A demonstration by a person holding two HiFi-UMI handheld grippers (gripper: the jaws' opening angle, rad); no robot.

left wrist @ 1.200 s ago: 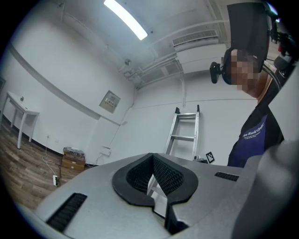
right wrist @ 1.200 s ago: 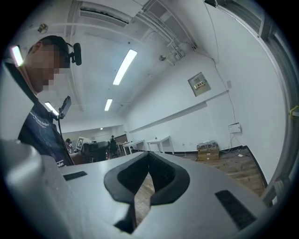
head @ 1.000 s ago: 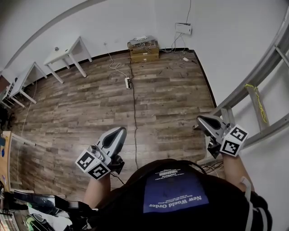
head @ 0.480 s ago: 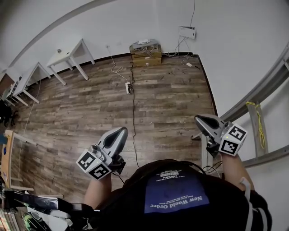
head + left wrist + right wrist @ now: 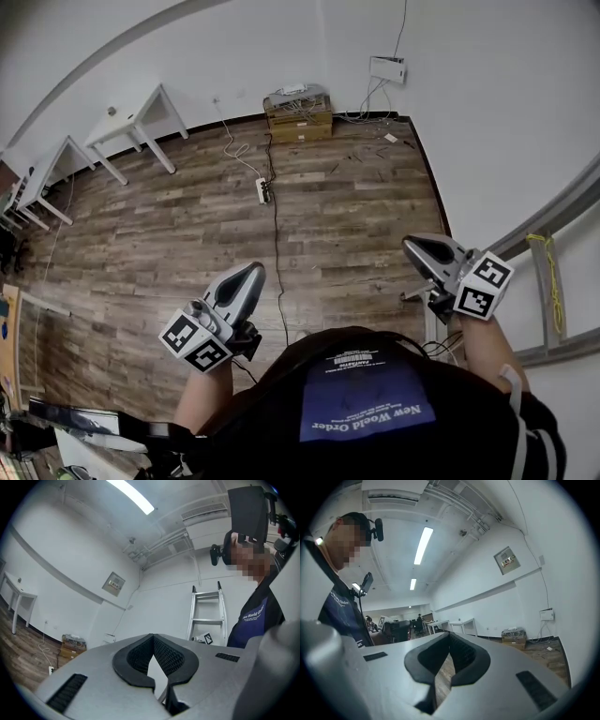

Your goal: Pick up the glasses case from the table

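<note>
No glasses case and no table bearing one shows in any view. In the head view my left gripper is held low at the left over the wooden floor. Its jaws are shut, with nothing between them. My right gripper is at the right, near the white wall, also shut and empty. In the left gripper view the left gripper points at a white wall and a ladder. In the right gripper view the right gripper faces down a long room.
White tables stand along the far wall at the left. A cardboard box full of cables sits by the back wall. A power strip with a long cord lies on the floor. A metal ladder leans at the right.
The ladder at the right has slid toward the picture's lower right edge as the person moves across the room. Both grippers keep their pose and stay shut.
</note>
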